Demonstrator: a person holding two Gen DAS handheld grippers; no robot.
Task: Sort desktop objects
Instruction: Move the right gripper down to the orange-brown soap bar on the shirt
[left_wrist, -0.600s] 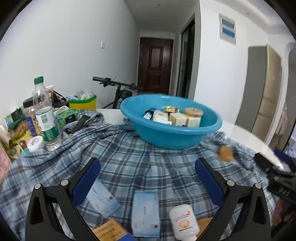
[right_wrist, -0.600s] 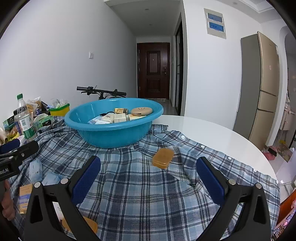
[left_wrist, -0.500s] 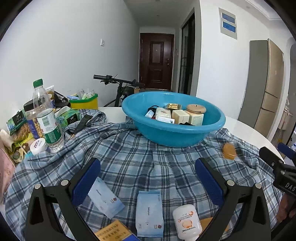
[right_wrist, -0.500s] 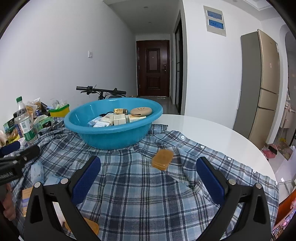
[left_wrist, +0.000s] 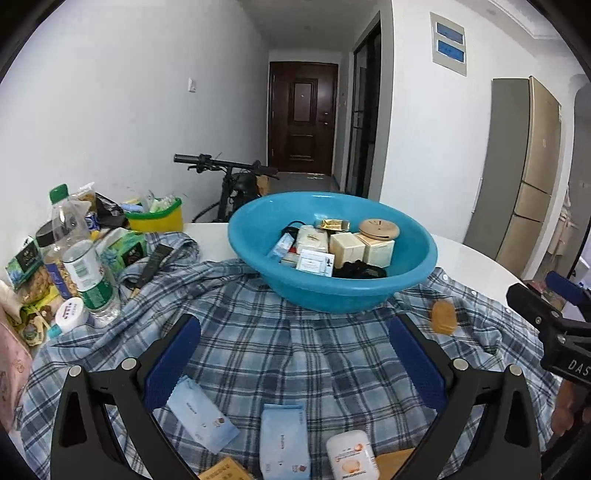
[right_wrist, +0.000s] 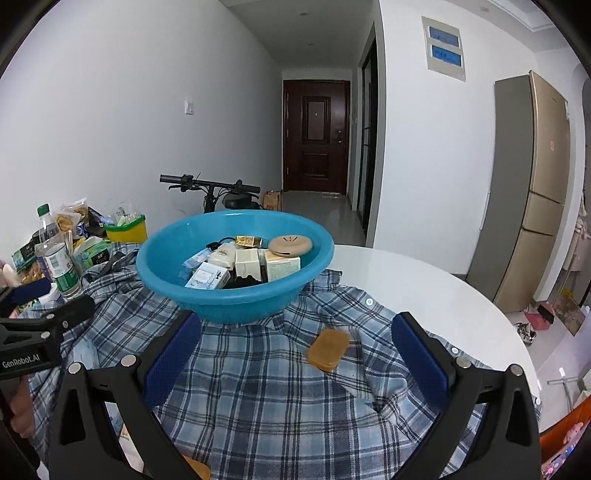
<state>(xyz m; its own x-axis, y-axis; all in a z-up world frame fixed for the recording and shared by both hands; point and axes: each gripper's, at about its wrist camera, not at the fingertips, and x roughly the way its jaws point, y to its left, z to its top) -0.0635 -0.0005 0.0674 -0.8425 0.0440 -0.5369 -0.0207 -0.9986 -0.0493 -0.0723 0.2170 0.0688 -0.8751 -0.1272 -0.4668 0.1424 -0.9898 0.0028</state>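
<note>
While both grippers hung over the near edge of the table (right_wrist: 424, 280), each stood spread wide with nothing between its blue pads. Under the left gripper (left_wrist: 293, 360) lay the nearest loose things on a plaid shirt (left_wrist: 280, 343): two pale blue packets (left_wrist: 201, 419), side by side, a white bottle (left_wrist: 351, 459) just right of them, and a yellow card (left_wrist: 223, 472) at the very bottom edge. The right gripper (right_wrist: 295, 356) hovered over bare shirt cloth, with a small amber case (right_wrist: 328, 349) lying on the fabric between its pads and apart from both. Farther on, a blue basin (left_wrist: 332, 291) sat on the shirt, holding cream boxes (left_wrist: 360, 245), a round tan disc (left_wrist: 379, 229), a gold packet (left_wrist: 332, 223), a white card and something black. Left of the basin stood a water bottle (left_wrist: 79, 258) with a green cap, a white jar (left_wrist: 70, 314) at its foot, snack bags and a yellow tub (left_wrist: 157, 218) beyond. Behind the table a bicycle (left_wrist: 229, 173) leaned at the wall, and a dark door (left_wrist: 303, 118) closed the far hallway. At the right stood a tall fridge (right_wrist: 532, 188).
</note>
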